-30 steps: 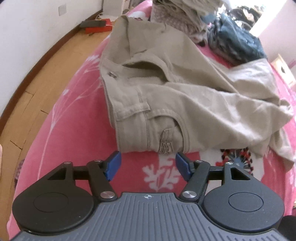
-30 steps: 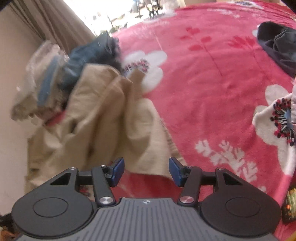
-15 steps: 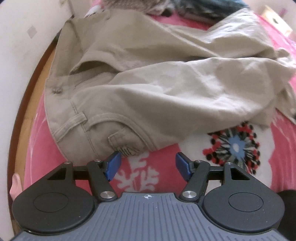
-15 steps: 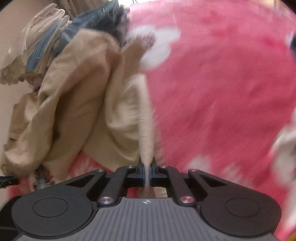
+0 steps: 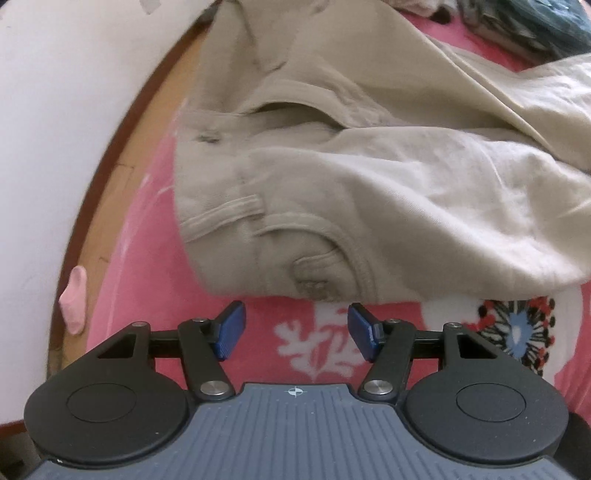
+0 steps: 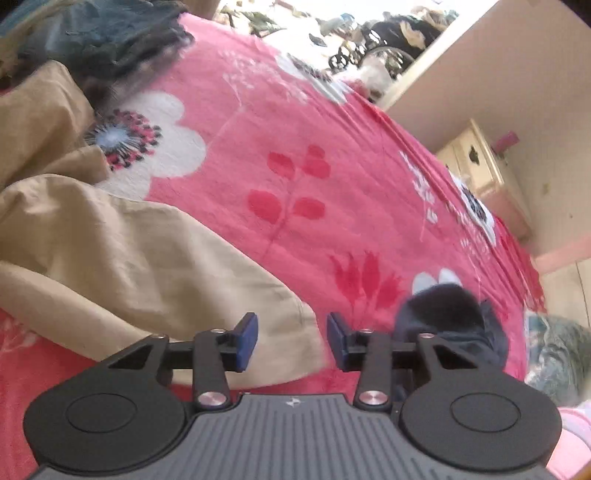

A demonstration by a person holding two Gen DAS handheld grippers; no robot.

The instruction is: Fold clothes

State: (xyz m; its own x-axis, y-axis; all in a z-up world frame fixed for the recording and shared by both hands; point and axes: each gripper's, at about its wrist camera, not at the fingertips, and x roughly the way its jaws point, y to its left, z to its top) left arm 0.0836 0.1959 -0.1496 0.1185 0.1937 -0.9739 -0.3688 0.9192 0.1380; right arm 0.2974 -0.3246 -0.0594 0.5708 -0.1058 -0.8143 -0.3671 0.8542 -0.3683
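Beige trousers (image 5: pixel 369 177) lie crumpled on the pink flowered blanket (image 5: pixel 155 236), waistband and belt loops toward me. My left gripper (image 5: pixel 297 328) is open and empty, just short of the waistband's near edge. In the right wrist view a trouser leg (image 6: pixel 140 266) lies stretched across the blanket (image 6: pixel 332 184). My right gripper (image 6: pixel 291 341) is open over the leg's end, with the hem between and under its blue pads.
Dark folded clothes (image 6: pixel 103 40) lie at the far end of the bed, seen too in the left wrist view (image 5: pixel 535 26). A dark garment (image 6: pixel 450 321) lies right of my right gripper. Wooden floor (image 5: pixel 122 162) and white wall (image 5: pixel 55 110) border the bed's left side. A cream cabinet (image 6: pixel 484 177) stands beyond the bed.
My right gripper was shut on the trouser leg half a second ago; it has pulled the leg out flat and opened. My left gripper stayed open and shifted slightly along the waistband.
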